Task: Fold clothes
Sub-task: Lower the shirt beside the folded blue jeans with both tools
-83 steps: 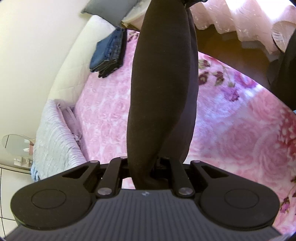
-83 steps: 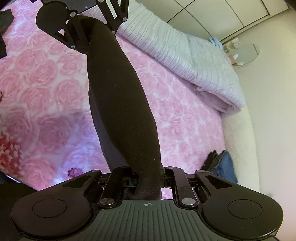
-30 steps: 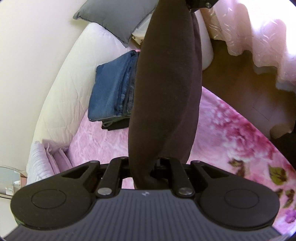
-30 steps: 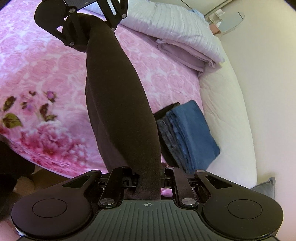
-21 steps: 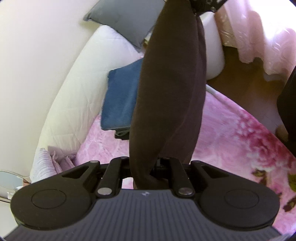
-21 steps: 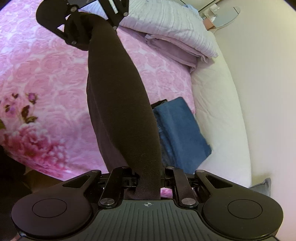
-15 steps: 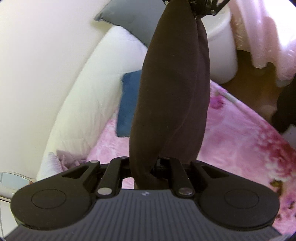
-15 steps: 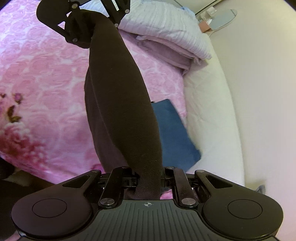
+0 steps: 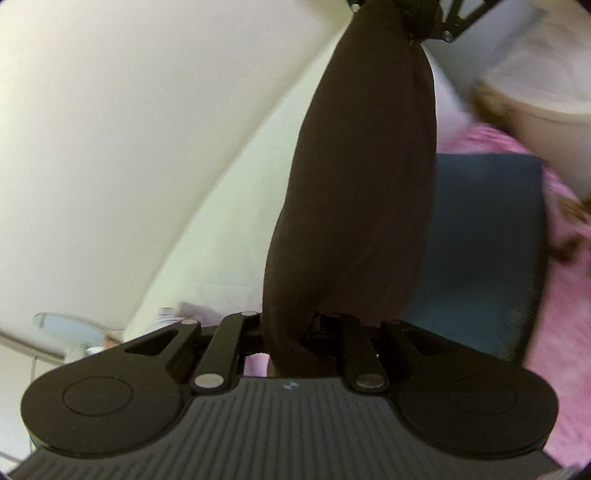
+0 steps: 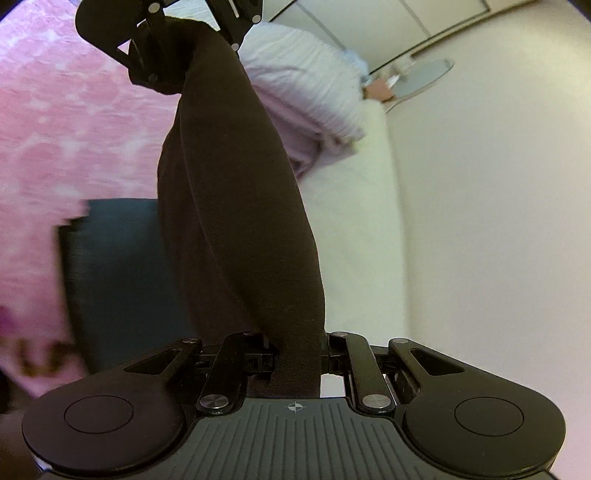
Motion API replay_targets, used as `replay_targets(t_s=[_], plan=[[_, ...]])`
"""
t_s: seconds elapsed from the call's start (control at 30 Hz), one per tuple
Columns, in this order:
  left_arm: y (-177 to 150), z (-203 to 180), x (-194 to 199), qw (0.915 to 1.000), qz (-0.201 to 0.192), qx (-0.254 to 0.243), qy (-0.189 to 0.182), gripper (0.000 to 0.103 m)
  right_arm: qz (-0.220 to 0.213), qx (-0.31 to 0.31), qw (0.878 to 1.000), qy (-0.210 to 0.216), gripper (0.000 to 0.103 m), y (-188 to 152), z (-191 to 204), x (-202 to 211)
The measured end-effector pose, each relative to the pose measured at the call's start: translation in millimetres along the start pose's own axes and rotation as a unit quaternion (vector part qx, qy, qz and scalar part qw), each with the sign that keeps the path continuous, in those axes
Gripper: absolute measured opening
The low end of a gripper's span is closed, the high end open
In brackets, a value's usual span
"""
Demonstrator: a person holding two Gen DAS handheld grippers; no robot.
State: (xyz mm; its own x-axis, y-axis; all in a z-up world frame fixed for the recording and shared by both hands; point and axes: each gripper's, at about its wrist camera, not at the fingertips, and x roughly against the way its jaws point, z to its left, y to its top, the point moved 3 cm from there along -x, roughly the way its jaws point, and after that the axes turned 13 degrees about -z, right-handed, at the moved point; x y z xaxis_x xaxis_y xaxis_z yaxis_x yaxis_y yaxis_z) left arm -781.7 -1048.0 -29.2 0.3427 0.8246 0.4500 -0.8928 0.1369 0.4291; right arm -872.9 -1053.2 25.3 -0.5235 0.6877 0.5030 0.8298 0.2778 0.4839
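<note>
A folded dark brown garment [image 9: 365,177] [image 10: 236,206] hangs stretched in the air between my two grippers. My left gripper [image 9: 291,339] is shut on one end of it, and my right gripper [image 10: 295,354] is shut on the other end. Each wrist view shows the other gripper at the top, clamped on the far end: the right gripper [image 9: 417,18] and the left gripper [image 10: 173,48]. Directly beneath the hanging garment lies a stack of folded blue jeans [image 9: 480,251] [image 10: 122,280] on the bed. The cloth hides the fingertips.
A pink rose-patterned blanket [image 10: 66,122] covers the bed. A white quilted mattress edge [image 10: 362,229] runs along a pale wall [image 9: 129,147]. A folded lilac bedspread [image 10: 306,96] lies further along. A round glass side table [image 10: 424,77] stands by the wall.
Both grippers have carried the brown garment sideways over the bed until it hangs above the blue jeans stack, which now fills the space beneath it. Both grips are unchanged.
</note>
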Motion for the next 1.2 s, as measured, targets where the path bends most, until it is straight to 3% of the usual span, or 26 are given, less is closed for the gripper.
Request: replay_targets(t_s=[0.13,0.2,0.33,0.4,0.57,0.67,0.7,0.77,0.83,0.93,1.03,1.13,1.2], plan=[[-14,-36,-38,0.9999,0.011,0.005,0.005,0.011,-0.024,-0.004,1.0,-0.014,0.014,-36,4,-37],[-31,-87,-58,0.9997,0.022,-0.006,-0.009,0.011,-0.018,-0.004,1.0,-0.003,0.014,-64,41,-59],[-76,-184,-98,0.9927,0.076,0.004,-0.093,0.016,0.016,-0.001,0.998,0.062,0.014,-116,121,-107],[-84,-201,-96,0.9952,0.062,-0.01,-0.075,0.014,0.029,0.004,0.996,0.081,0.016,-129,149,-116],[-91,-196,-72,0.9971,0.05,-0.009,-0.058,0.024,0.028,0.003,0.998,0.048,0.025,-139,156,-98],[-95,-194,-65,0.9971,0.044,-0.015,-0.059,0.023,0.032,0.004,0.998,0.05,0.026,-138,156,-91],[-96,-194,-66,0.9968,0.045,-0.018,-0.064,0.016,0.033,0.005,0.998,0.053,0.026,-138,156,-89],[-95,-193,-69,0.9963,0.046,-0.019,-0.07,0.012,0.043,-0.006,0.997,0.065,0.016,-137,154,-92],[-93,-185,-67,0.9972,0.04,-0.016,-0.061,0.011,0.045,-0.011,0.997,0.063,0.013,-133,150,-91],[-94,-182,-52,0.9985,0.019,-0.013,-0.05,0.01,0.033,-0.022,0.999,0.032,0.013,-123,136,-69],[-102,-199,-51,0.997,0.024,-0.016,-0.071,0.011,0.035,-0.015,0.998,0.051,0.013,-119,155,-58],[-105,-213,-51,0.9967,0.021,-0.039,-0.067,0.009,0.055,-0.018,0.996,0.068,0.013,-129,174,-71],[-103,-207,-48,0.9974,0.023,-0.024,-0.063,0.01,0.061,-0.03,0.996,0.062,0.013,-128,172,-74]])
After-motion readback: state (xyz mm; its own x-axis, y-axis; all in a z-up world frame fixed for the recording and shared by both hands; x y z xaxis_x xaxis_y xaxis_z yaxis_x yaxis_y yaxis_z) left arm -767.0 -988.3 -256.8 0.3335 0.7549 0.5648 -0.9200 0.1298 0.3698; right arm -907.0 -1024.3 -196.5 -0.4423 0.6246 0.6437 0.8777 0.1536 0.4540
